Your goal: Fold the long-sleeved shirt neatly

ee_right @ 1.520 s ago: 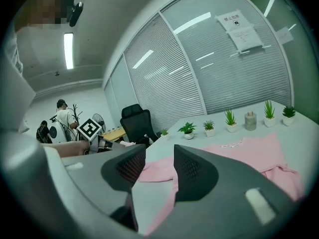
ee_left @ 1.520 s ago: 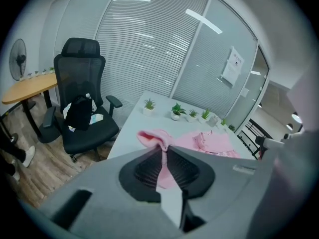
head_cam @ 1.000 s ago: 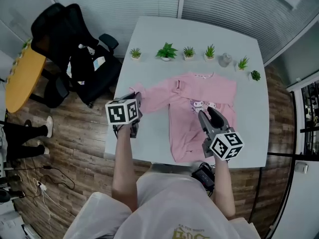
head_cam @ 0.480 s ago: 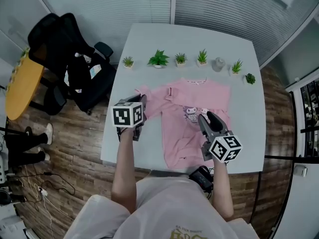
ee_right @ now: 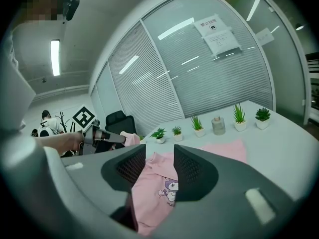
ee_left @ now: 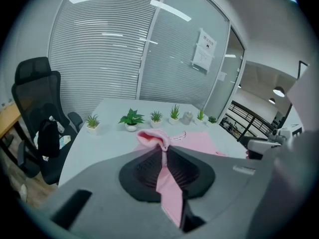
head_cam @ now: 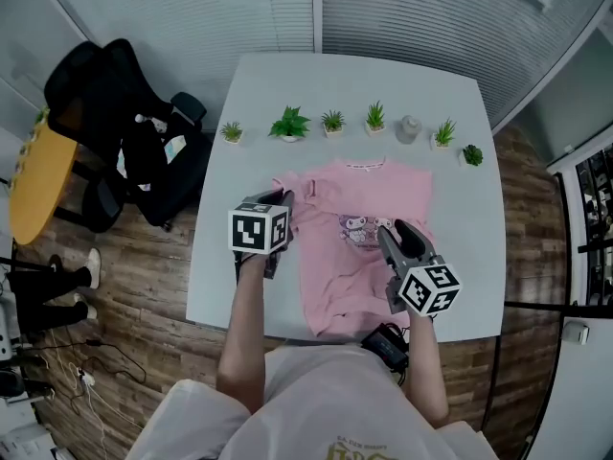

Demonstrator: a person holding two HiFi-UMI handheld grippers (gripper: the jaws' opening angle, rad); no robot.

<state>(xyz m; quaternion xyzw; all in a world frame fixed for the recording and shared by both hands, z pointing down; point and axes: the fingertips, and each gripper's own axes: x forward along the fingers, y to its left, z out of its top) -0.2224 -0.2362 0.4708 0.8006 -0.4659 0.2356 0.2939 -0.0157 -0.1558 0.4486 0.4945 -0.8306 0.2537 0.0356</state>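
A pink long-sleeved shirt (head_cam: 350, 247) with a cartoon print lies front-up on the white table (head_cam: 465, 238), collar toward the plants. My left gripper (head_cam: 281, 202) is shut on the cuff of the shirt's left sleeve (ee_left: 152, 137), lifted just off the shirt's left edge; the cuff bunches out past the closed jaws of the left gripper (ee_left: 163, 153). My right gripper (head_cam: 397, 230) hovers over the shirt's right half. In the right gripper view, the right gripper (ee_right: 159, 158) has a clear gap between its jaws, and the printed shirt (ee_right: 162, 185) shows through it.
Several small potted plants (head_cam: 290, 123) and a grey bottle (head_cam: 409, 128) line the table's far side. A black office chair (head_cam: 105, 113) with dark things on it stands left of the table, beyond it a yellow tabletop (head_cam: 29, 180). A black object (head_cam: 388, 345) sits at the near edge.
My left gripper has carried the sleeve cuff to the right, from out over the table toward the shirt's body. The right gripper stays over the shirt's right half.
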